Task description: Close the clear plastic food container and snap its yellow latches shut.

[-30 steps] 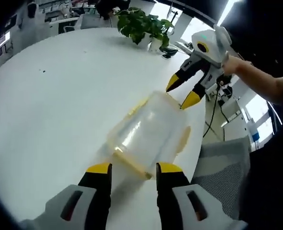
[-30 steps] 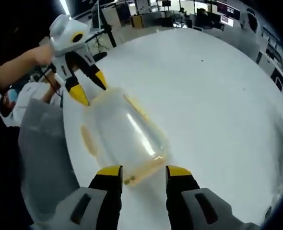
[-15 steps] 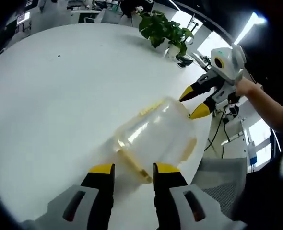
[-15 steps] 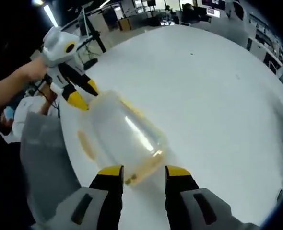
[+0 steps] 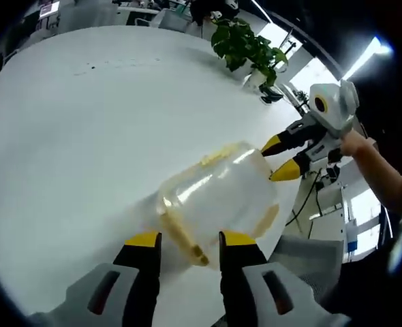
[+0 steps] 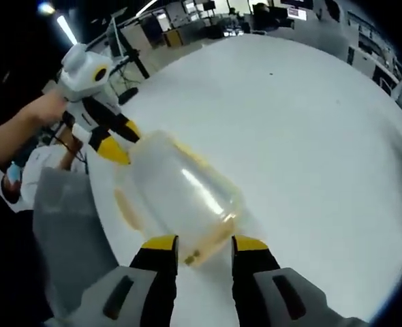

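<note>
Jaws on your left gripper (image 5: 185, 240) stood parted around the near yellow latch (image 5: 182, 235), not yet clamping it. Your right gripper (image 6: 199, 242) matched that at the opposite latch (image 6: 202, 249), jaws apart, gripping nothing. Between them the clear container (image 5: 221, 201) lay near the white table (image 5: 71, 136) edge, lid apparently on. To snap cleanly, you needed to press both ends squarely and evenly, since a one-sided push would likely have slid it.
</note>
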